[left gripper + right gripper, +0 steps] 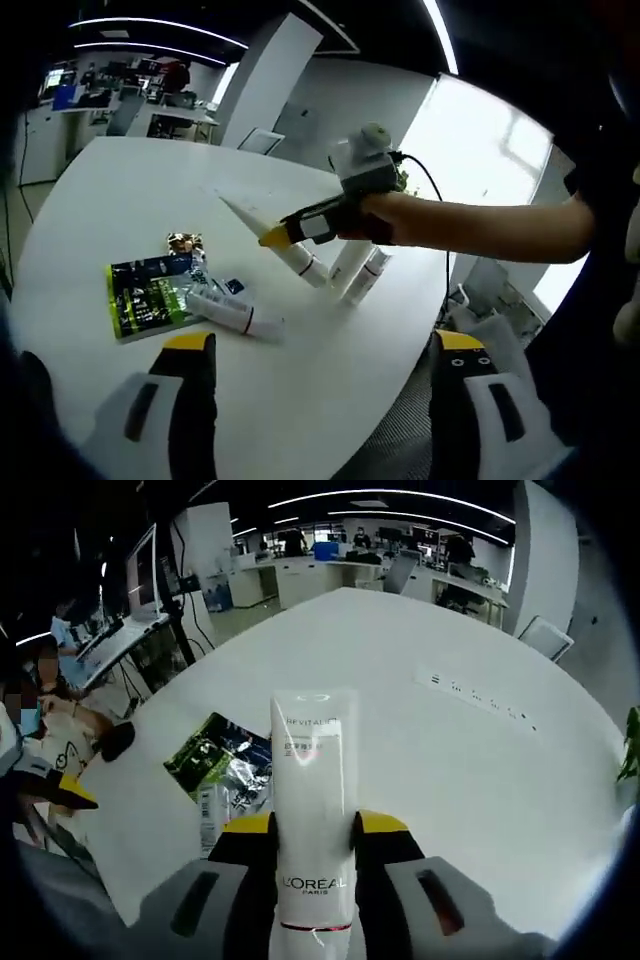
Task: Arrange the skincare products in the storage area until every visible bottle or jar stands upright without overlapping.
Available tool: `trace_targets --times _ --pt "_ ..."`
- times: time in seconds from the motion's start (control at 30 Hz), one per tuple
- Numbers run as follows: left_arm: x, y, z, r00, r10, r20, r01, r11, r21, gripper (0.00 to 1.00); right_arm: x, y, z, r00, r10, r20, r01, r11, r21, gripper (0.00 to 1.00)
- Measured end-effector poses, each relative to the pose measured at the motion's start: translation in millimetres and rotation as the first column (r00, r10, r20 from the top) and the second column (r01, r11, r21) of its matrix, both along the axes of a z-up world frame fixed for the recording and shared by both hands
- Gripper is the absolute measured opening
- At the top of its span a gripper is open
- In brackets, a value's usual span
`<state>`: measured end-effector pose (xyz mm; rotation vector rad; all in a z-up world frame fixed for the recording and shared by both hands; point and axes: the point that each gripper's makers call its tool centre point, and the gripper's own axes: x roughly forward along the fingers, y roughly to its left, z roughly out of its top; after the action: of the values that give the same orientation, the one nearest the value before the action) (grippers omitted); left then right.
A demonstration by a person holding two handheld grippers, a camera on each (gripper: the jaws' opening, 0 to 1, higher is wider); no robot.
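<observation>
The left gripper point(322, 375) hovers over the near edge of the white bench point(110, 200), jaws spread wide with nothing between them. Ahead of it, near that edge, lie a green and black sachet point(148, 292) and, just beside it on the right, a white tube point(233, 314) on its side, long axis running along the bench top. Farther right, two more white tubes point(362, 272) stand close together by the bench's right edge. Above them, the right gripper point(272, 237) pinches a white L'Oréal tube point(312, 810) between its yellow-tipped jaws, held up off the bench. In the right gripper view, the tube's long axis runs straight out along the jaws, its flat crimped end pointing away; "REVITALIFT" reads near that far end and "L'ORÉAL PARIS" near the jaws, above a red band.
</observation>
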<state>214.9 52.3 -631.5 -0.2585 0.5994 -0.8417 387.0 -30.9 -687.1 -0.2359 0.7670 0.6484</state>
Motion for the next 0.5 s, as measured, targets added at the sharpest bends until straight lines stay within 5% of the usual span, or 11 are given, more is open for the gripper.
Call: trace_targets --times 0.3,0.5 --pt "-3.8 2.6 11.8 0.999 0.029 0.018 -0.029 0.999 -0.016 0.76 -48.3 10.3 30.7 0.998 0.015 0.059 -0.02 0.996 0.091 0.29" --pt "-2.7 2.8 25.1 0.996 0.09 0.019 -0.088 0.992 -0.087 0.74 -70.4 12.4 44.7 0.995 0.019 0.097 -0.032 0.991 0.133 0.29"
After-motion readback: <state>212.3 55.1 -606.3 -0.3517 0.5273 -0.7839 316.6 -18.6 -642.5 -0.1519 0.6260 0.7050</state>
